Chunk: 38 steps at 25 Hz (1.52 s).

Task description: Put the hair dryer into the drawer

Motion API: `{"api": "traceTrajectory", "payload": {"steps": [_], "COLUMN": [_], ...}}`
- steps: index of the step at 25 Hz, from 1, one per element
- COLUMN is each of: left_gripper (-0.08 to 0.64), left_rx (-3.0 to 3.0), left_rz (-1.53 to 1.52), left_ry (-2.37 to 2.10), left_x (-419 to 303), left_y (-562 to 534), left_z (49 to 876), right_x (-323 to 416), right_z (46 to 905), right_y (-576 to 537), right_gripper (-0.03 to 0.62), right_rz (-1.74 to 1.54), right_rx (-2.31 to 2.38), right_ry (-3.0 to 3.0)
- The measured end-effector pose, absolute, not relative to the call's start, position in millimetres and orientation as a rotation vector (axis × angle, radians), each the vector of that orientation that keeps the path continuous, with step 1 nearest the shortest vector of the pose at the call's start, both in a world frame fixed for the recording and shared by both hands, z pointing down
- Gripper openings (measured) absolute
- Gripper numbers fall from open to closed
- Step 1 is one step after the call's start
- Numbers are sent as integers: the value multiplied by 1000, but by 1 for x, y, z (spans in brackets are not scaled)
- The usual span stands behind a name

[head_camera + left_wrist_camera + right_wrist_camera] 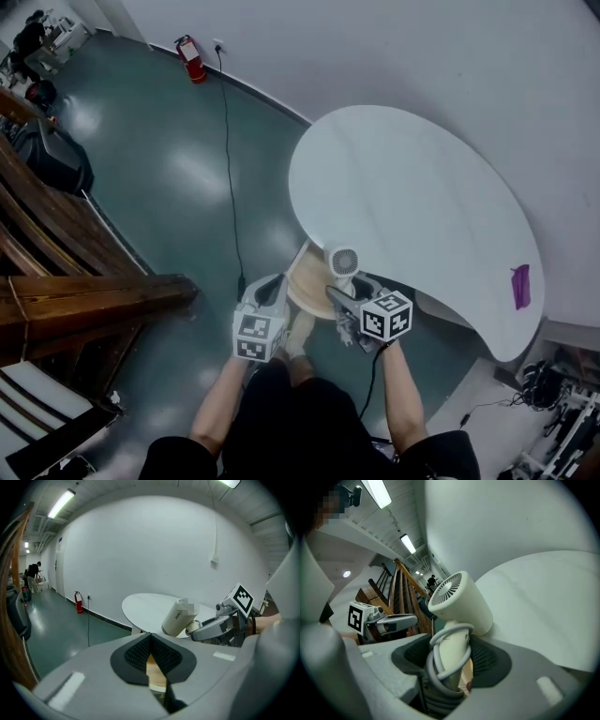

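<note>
Your right gripper (451, 654) clamps the hair dryer (461, 603) upright by its handle; your left gripper (151, 640), jaws together, sits alongside

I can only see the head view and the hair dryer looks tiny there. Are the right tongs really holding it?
Observer: Yes. In the right gripper view the right tongs are shut on the handle of the cream plastic hair dryer.
Operator: Where's its wire?
Observer: The grey cord is wound in loops round that handle, and the loops run down between the tongs.
Operator: What about the left tongs?
Observer: The left gripper view shows the left tongs shut, with nothing between them.
</note>
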<state>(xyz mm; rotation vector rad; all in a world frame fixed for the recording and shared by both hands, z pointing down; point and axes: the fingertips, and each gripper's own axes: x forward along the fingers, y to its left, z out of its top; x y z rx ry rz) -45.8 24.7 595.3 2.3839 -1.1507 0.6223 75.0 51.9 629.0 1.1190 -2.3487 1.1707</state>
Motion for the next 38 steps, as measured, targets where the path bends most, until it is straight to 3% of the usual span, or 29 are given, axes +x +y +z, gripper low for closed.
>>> {"api": "traceTrajectory", "payload": {"steps": [18,38], "left_gripper": [6,6], "left_rx": [2298,2218], "left_rz": [636,677], "left_ry": [-1162,-1168], "left_x": [-62,-71], "left_y": [24,21], "left_z": [641,679], "right_x": [31,41], "right_z": [671,744], "right_y": [63,66], "right_gripper": [256,256], "right_rz": [1015,1021], "right_rx": [770,626], "right_ry": [-2327,-2192]}}
